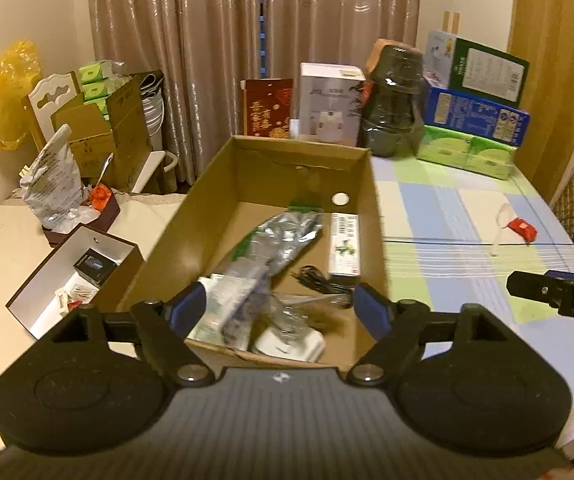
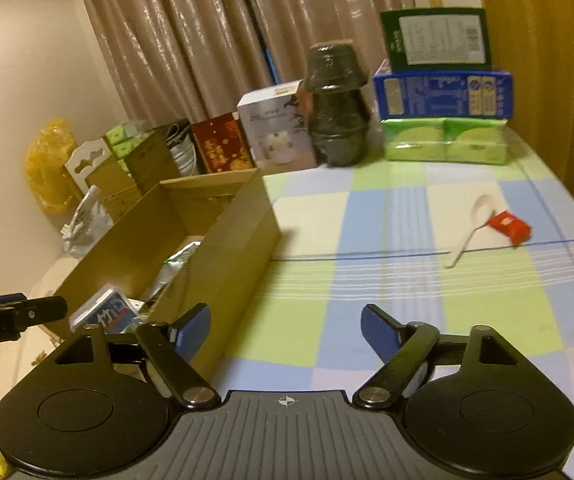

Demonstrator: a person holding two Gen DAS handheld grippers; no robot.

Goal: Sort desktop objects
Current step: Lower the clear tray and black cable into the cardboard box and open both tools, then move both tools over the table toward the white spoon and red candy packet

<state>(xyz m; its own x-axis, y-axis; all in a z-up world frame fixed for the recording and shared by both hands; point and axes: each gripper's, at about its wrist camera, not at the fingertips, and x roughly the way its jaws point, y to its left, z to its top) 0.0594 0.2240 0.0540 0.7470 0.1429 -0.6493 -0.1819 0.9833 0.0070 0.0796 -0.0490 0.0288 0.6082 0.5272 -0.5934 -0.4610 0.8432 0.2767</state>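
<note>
A cardboard box (image 1: 247, 216) is set at the centre of the left wrist view, on the left part of a table (image 1: 447, 216). In the box, a foil pouch (image 1: 287, 232) is laid at the middle, a slim carton (image 1: 343, 244) against the right wall, and a coiled cable (image 1: 319, 280) just below it. Along the upper edge of the table, behind the box, a row of packages is stood, with a wrapped stack of pots (image 1: 393, 100) at its middle and stacked boxes (image 1: 475, 104) to the right. At the right of the frame, well apart from the box, a spoon (image 1: 501, 224) is laid touching a small packet (image 1: 523, 229). At the lower left, beside the box, a smaller open box (image 1: 75, 276) is placed.
</note>
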